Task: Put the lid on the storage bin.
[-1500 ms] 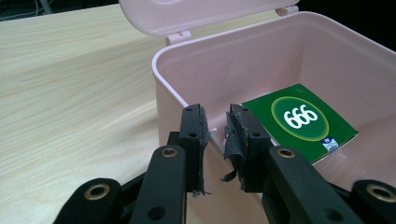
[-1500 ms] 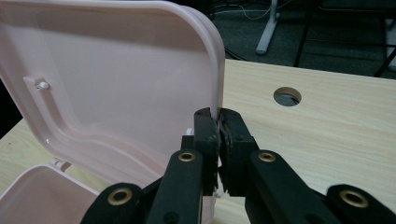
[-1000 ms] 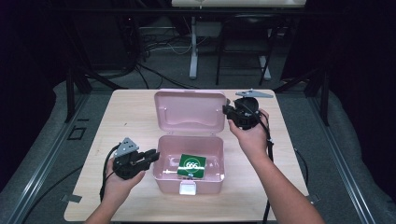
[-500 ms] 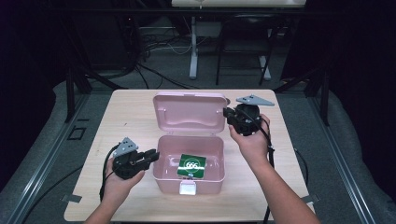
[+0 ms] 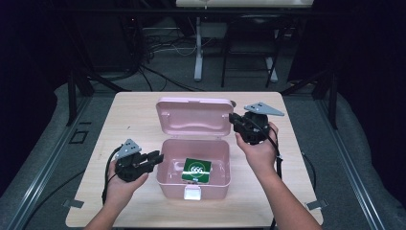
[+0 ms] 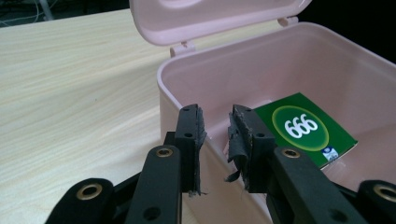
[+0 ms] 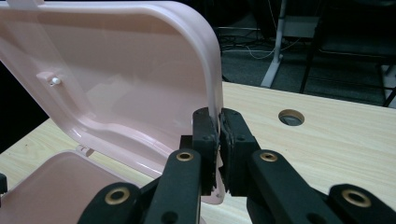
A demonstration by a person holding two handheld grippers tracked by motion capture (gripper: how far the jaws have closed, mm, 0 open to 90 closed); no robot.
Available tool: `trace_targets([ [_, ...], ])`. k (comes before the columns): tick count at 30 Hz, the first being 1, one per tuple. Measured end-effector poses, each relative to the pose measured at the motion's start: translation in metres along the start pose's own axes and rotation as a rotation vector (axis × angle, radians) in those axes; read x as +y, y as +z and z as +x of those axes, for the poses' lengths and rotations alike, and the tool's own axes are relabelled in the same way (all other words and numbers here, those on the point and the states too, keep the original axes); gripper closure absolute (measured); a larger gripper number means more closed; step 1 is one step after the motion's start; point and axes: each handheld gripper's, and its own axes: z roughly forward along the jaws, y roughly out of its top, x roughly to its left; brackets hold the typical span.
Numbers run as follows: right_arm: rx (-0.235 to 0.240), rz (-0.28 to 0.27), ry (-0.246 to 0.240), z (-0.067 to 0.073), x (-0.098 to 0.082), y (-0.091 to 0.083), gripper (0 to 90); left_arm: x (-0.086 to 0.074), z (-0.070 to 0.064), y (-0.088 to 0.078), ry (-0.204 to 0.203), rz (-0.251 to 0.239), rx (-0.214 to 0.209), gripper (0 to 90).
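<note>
A pink plastic box (image 5: 216,188) stands open on the table, its lid (image 5: 194,117) raised behind it. Flat on the box floor lies a green pack marked 666 (image 5: 197,170). My right gripper (image 5: 233,119) is shut on the lid's right edge; in the right gripper view its jaws (image 7: 219,135) pinch the thin rim of the lid (image 7: 116,79). My left gripper (image 5: 155,157) is open at the box's left wall. In the left gripper view its jaws (image 6: 215,135) stand apart at the rim, with the green pack (image 6: 303,128) beyond them.
The box sits on a light wooden table (image 5: 129,120) with bare wood on both sides. A white latch (image 5: 193,193) hangs on the box's front. A round cable hole (image 7: 291,117) is in the tabletop past the lid. Dark stands and cables lie beyond the table.
My right hand has drawn slightly toward me with the lid edge in its jaws, tilting the lid a little. The left gripper has stayed put.
</note>
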Motion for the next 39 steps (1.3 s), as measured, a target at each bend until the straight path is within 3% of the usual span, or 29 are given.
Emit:
trace_targets([
  [7, -0.022, -0.008, -0.040, 0.006, -0.003, -0.005, 85.6, 0.012, 0.004, -0.006, -0.001, -0.043, 0.011, 70.5],
  [12, -0.006, -0.018, -0.019, 0.004, -0.006, -0.007, 85.1, 0.024, 0.006, -0.010, 0.019, -0.049, 0.023, 71.0],
  [26, 0.004, -0.036, -0.013, 0.005, -0.011, -0.011, 84.5, 0.054, 0.011, -0.020, 0.053, -0.122, 0.071, 70.3],
  [39, 0.007, -0.047, -0.013, 0.006, -0.015, -0.014, 84.2, 0.074, 0.012, -0.021, 0.063, -0.171, 0.088, 70.2],
])
